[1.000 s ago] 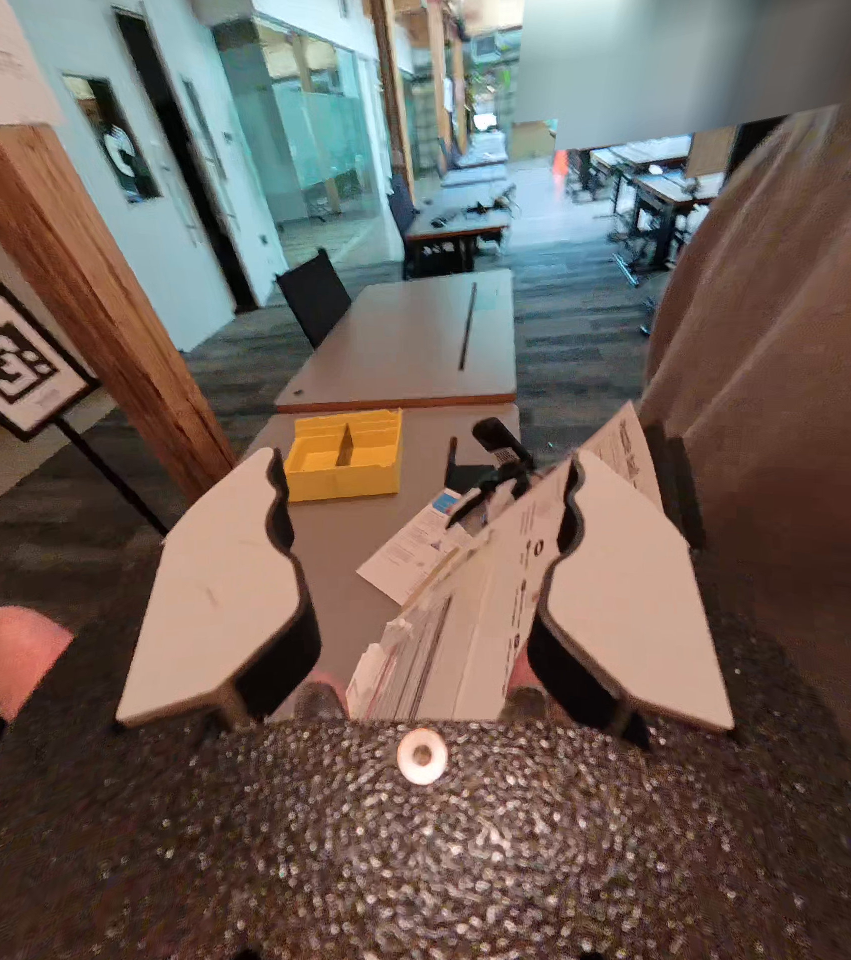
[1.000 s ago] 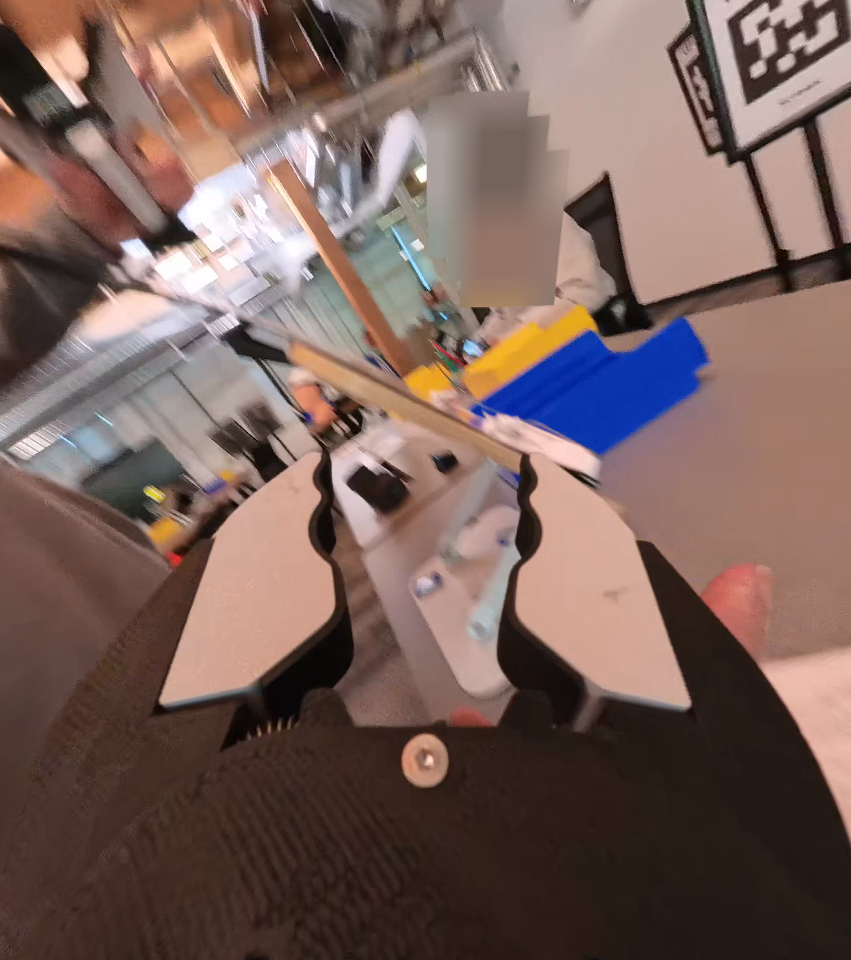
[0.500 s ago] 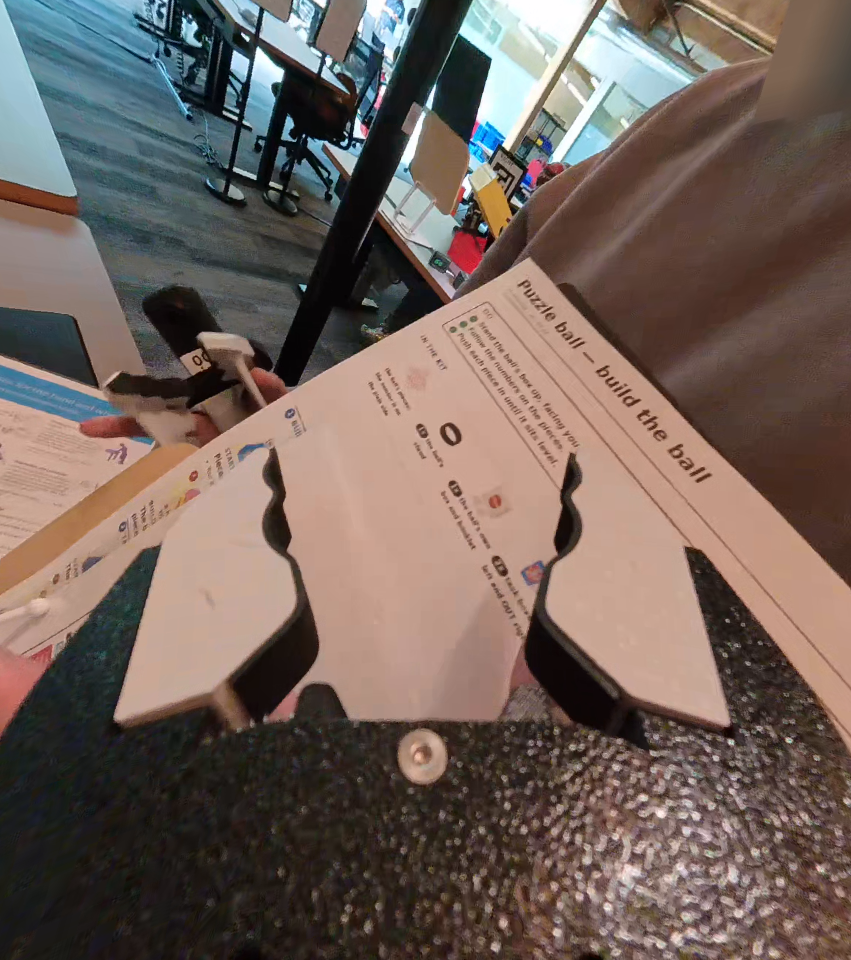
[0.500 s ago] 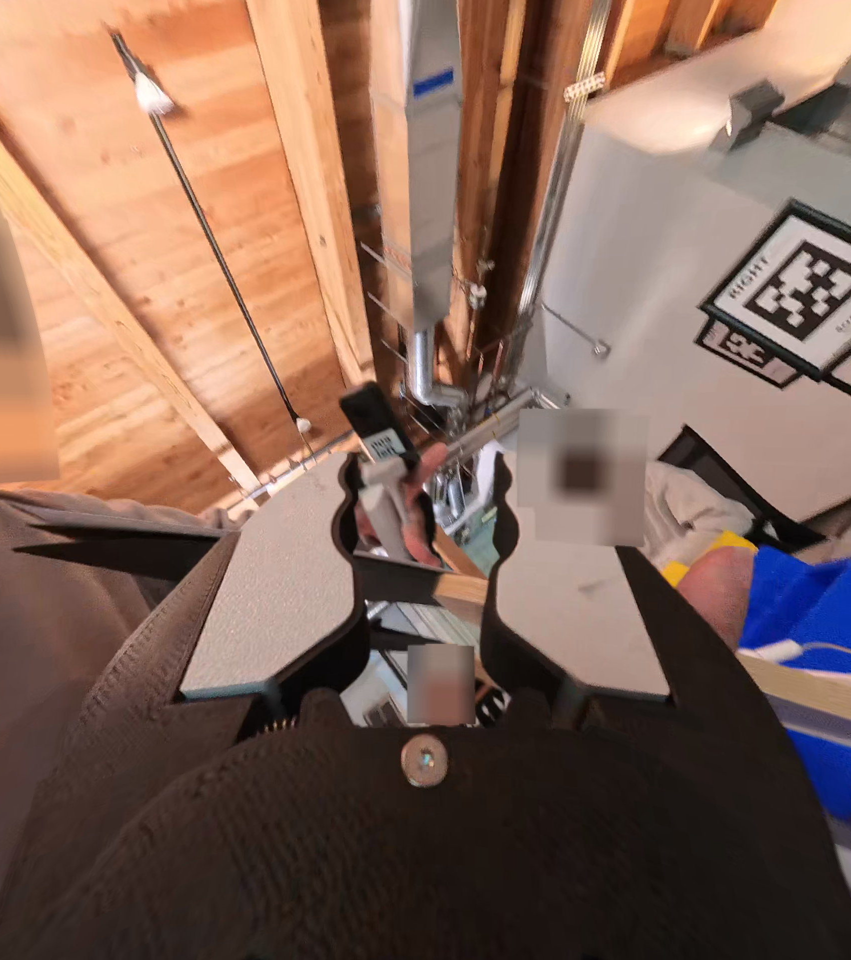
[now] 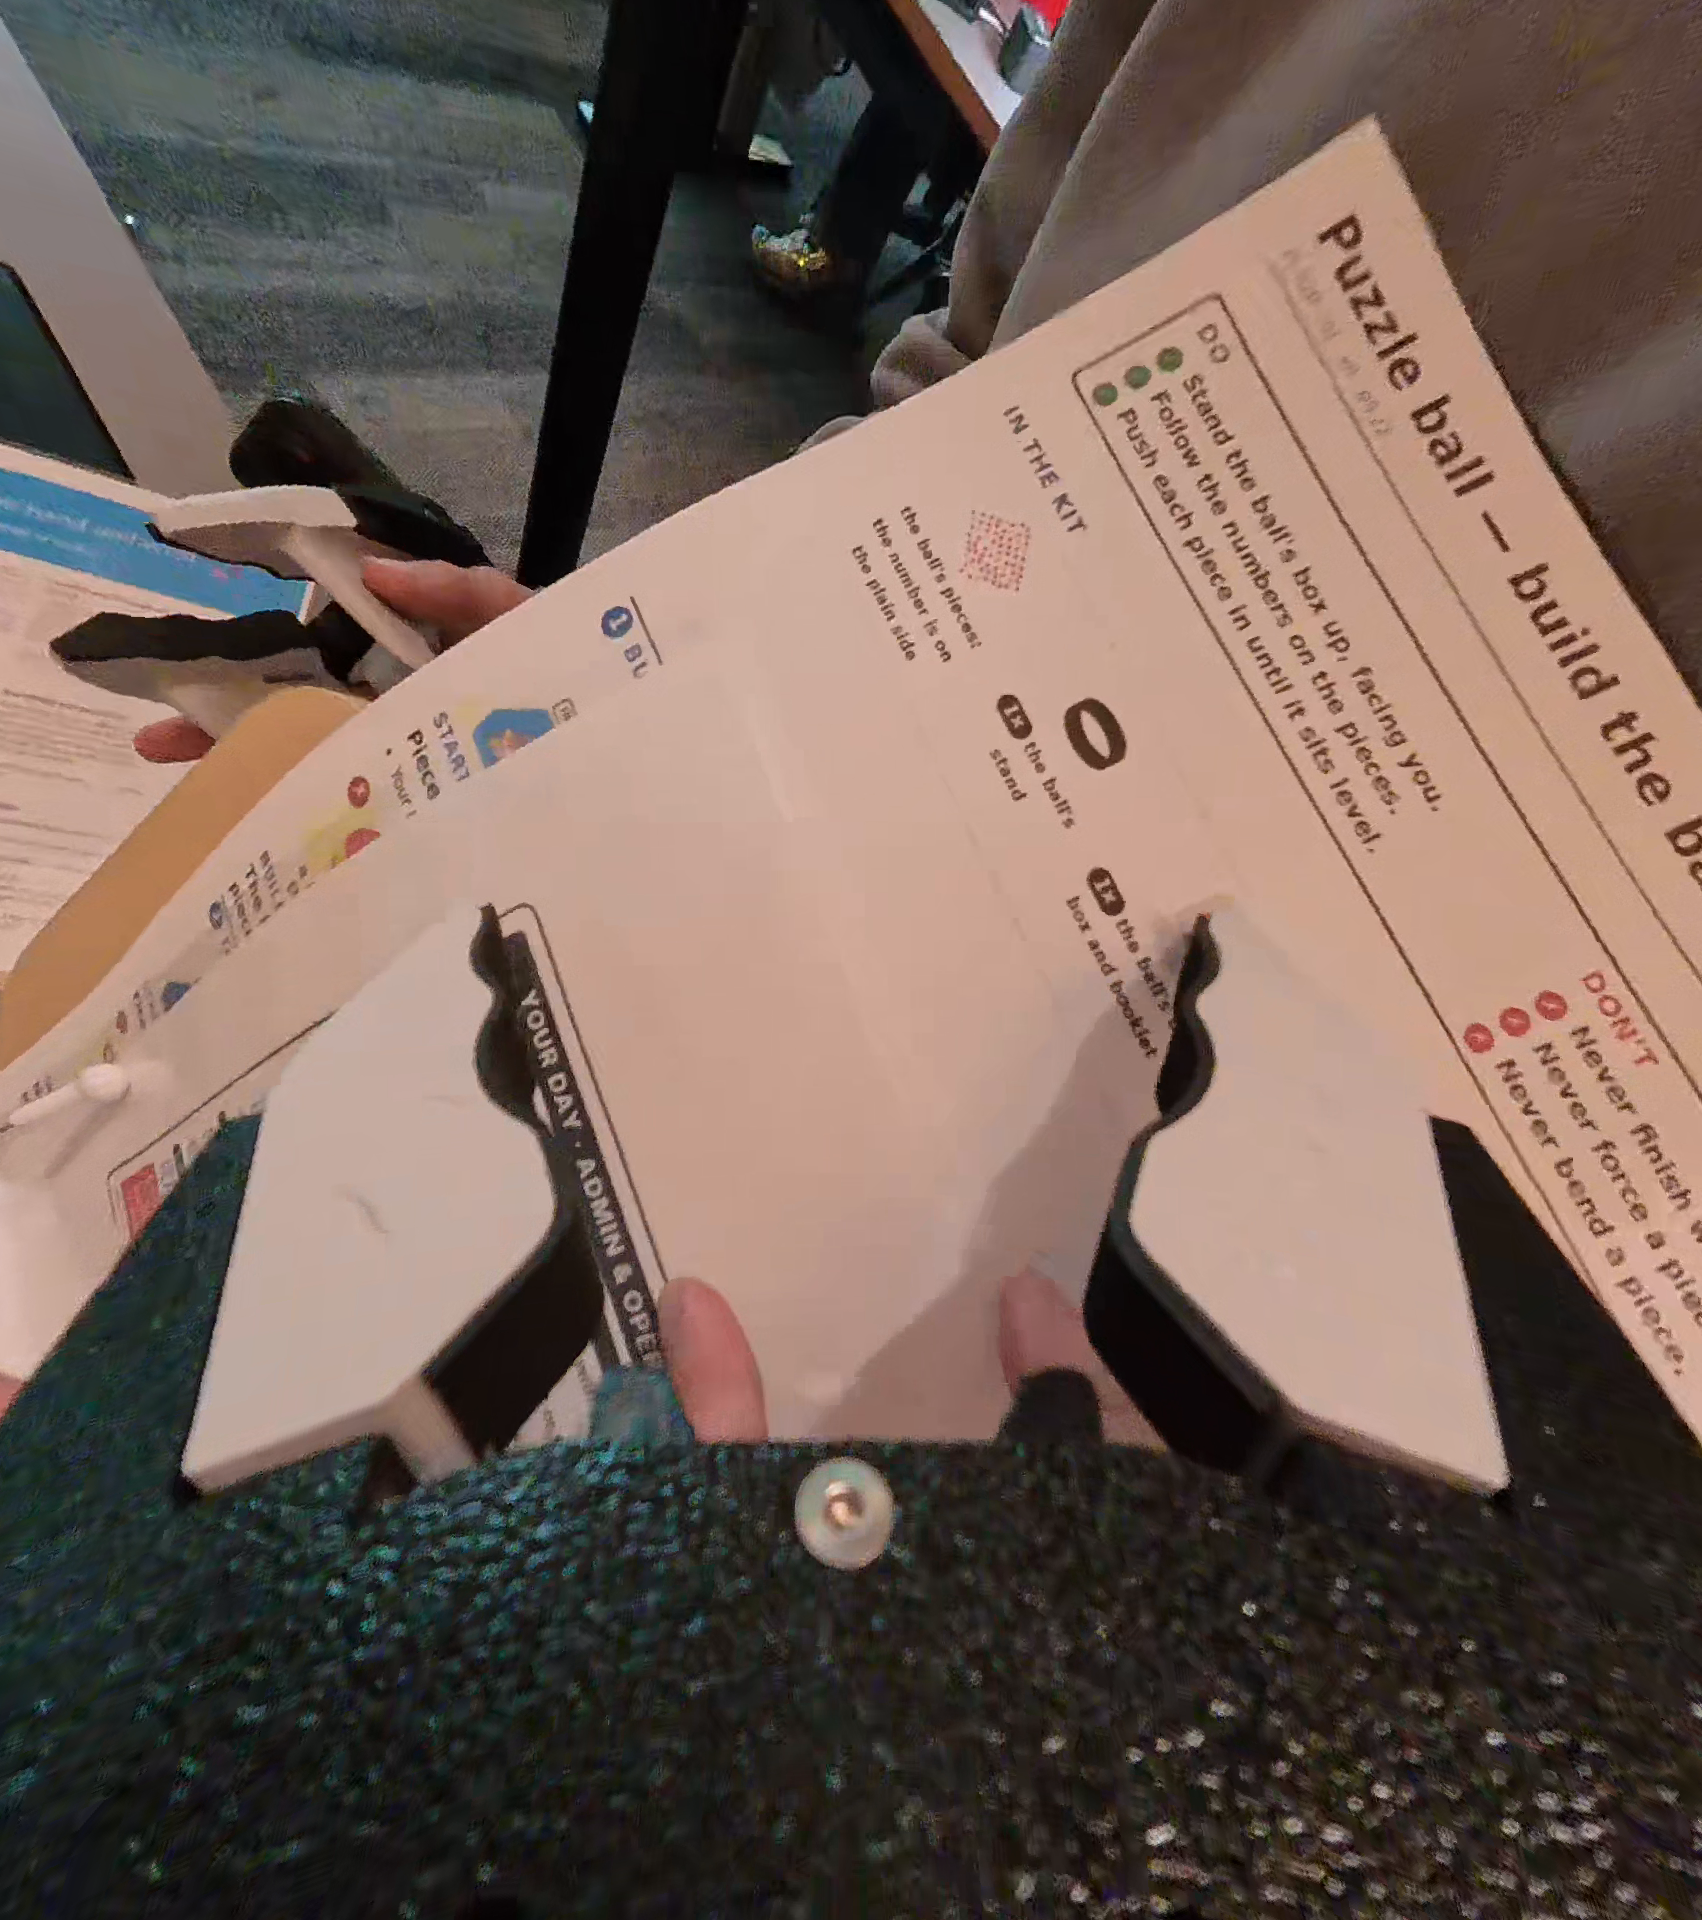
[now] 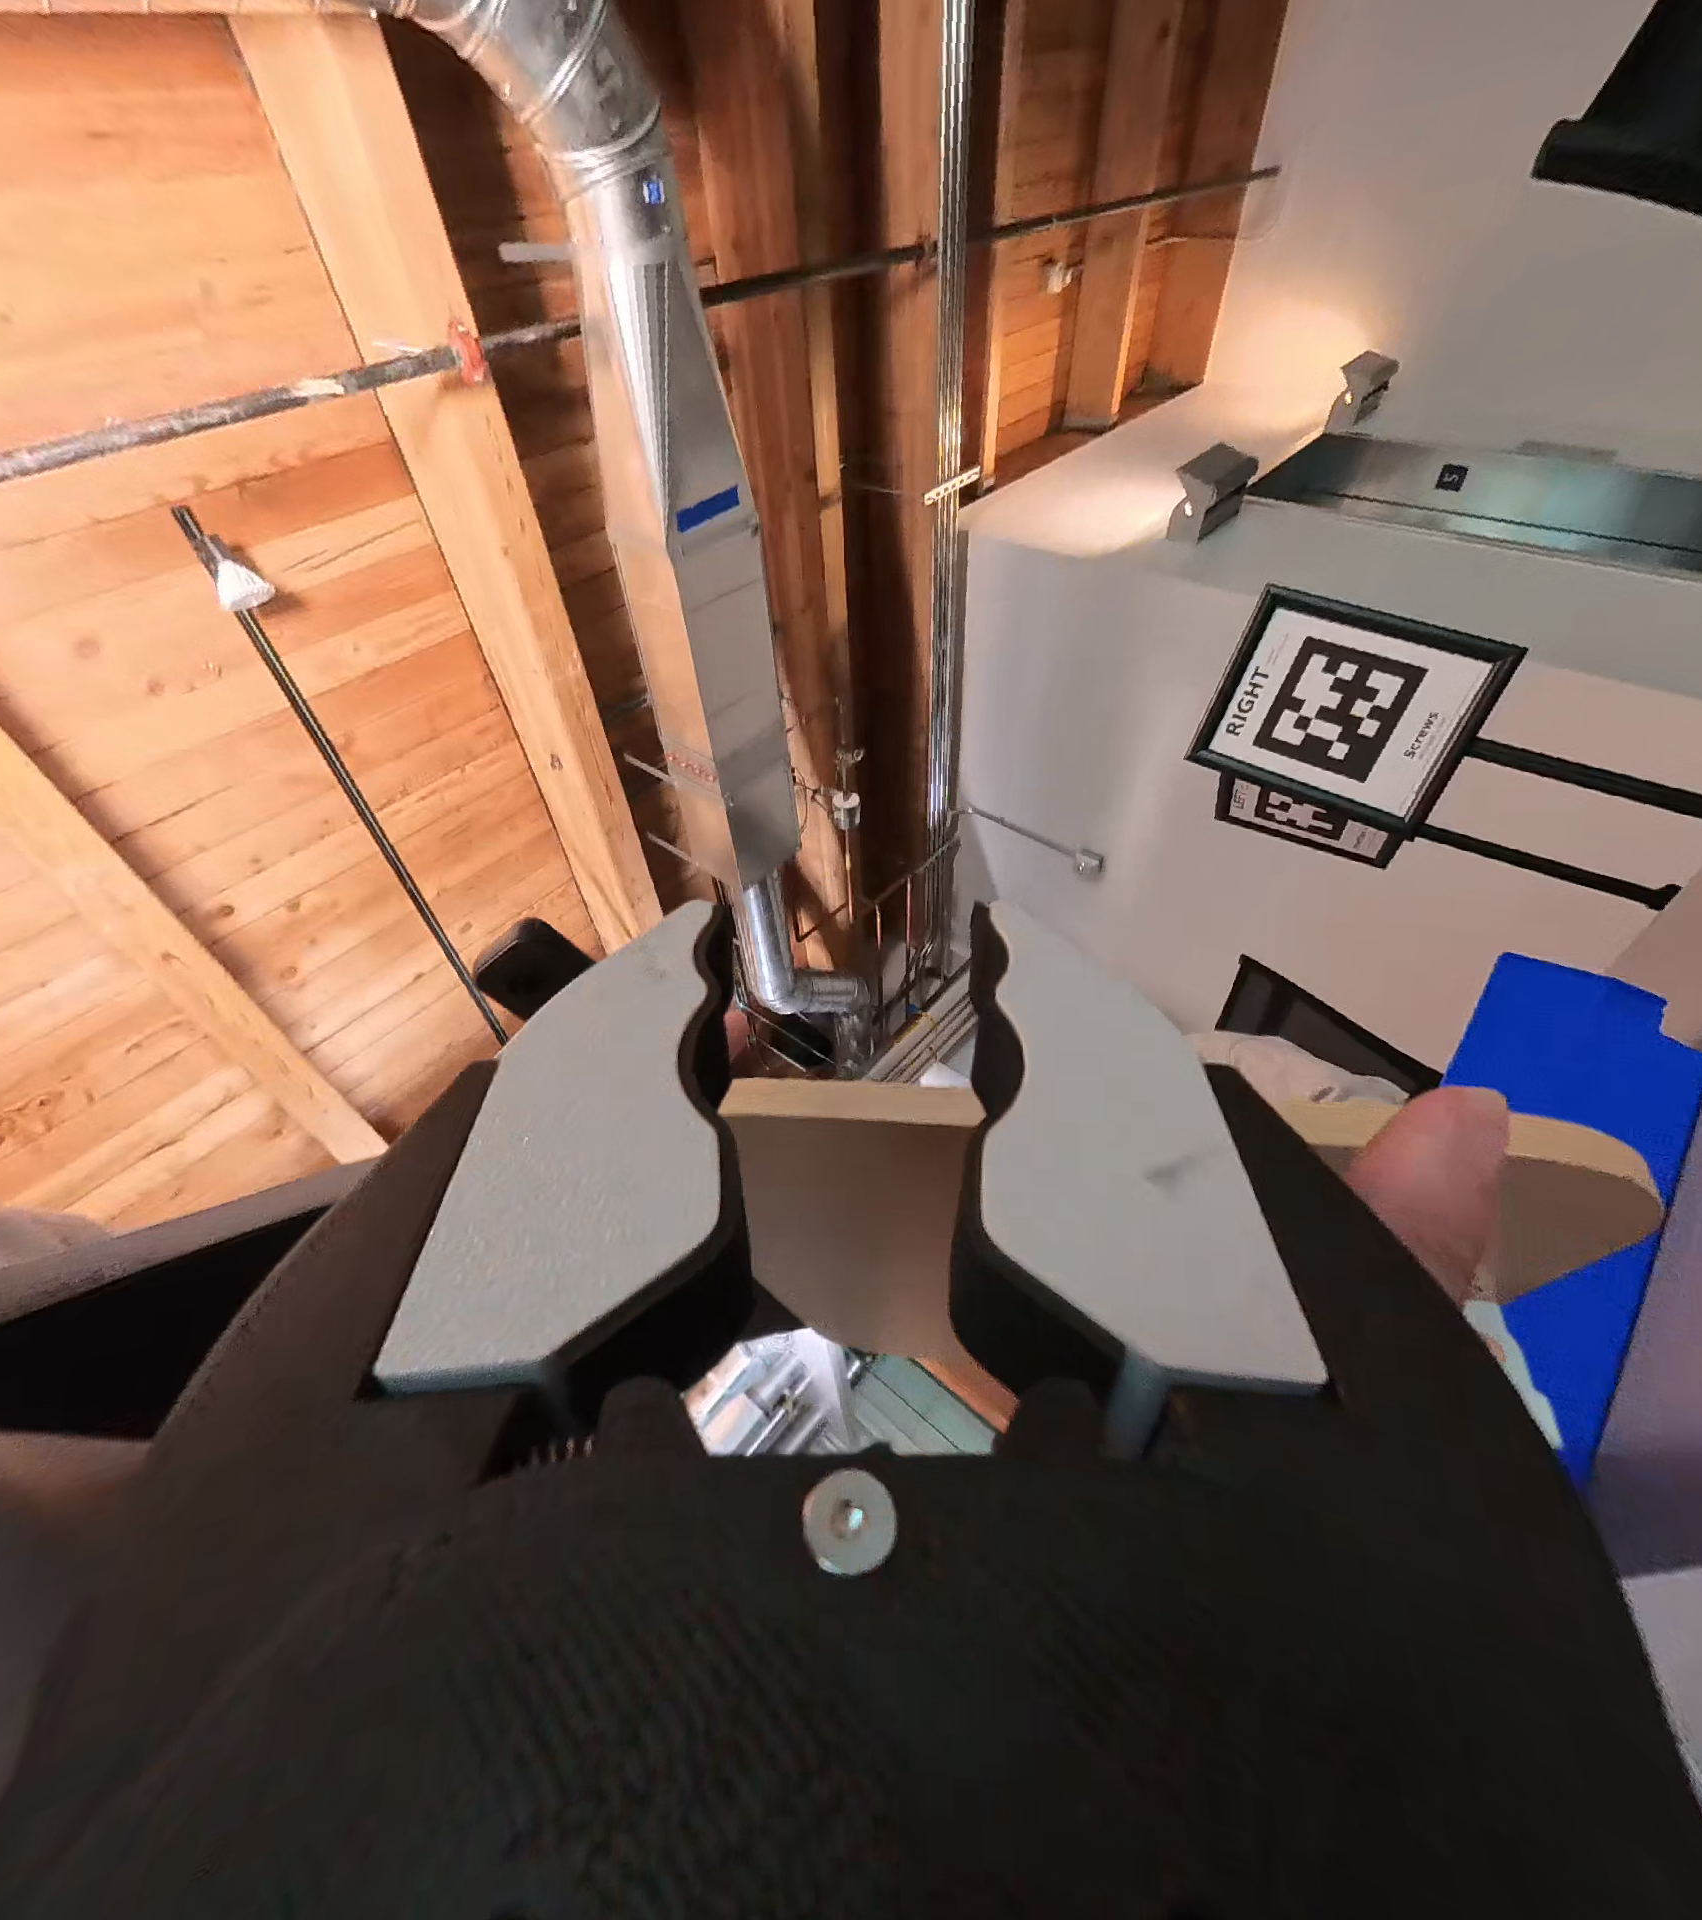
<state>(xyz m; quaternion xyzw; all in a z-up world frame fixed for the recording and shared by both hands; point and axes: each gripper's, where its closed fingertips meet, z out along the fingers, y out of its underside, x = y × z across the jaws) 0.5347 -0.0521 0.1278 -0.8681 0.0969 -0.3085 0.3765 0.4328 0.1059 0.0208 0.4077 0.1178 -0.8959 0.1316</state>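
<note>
My left gripper (image 5: 845,920) is open wide and hovers flat over a white printed sheet (image 5: 826,831). The sheet lies on a tan clipboard (image 5: 151,831), and a person's fingertips (image 5: 712,1351) press on it near the jaw roots. Nothing sits between the pads. My right gripper (image 6: 847,914) points up at the ceiling, part open, with nothing between its tips. The clipboard's tan board (image 6: 852,1195) passes behind its fingers, wider than the jaw gap, with a thumb (image 6: 1429,1174) on it. The right gripper also shows in the left wrist view (image 5: 234,582), at the clipboard's far end.
A second sheet with a blue header (image 5: 16,582) lies at the left. A black pole (image 5: 608,260) stands on grey carpet, and a person's clothing (image 5: 1449,156) fills the upper right. A blue bin (image 6: 1574,1143), a framed marker sign (image 6: 1346,717) and a metal duct (image 6: 681,468) show above.
The left view swung from the table onto the printed sheet and its jaws widened. The right view swung up to the ceiling and its jaws narrowed, closing on nothing.
</note>
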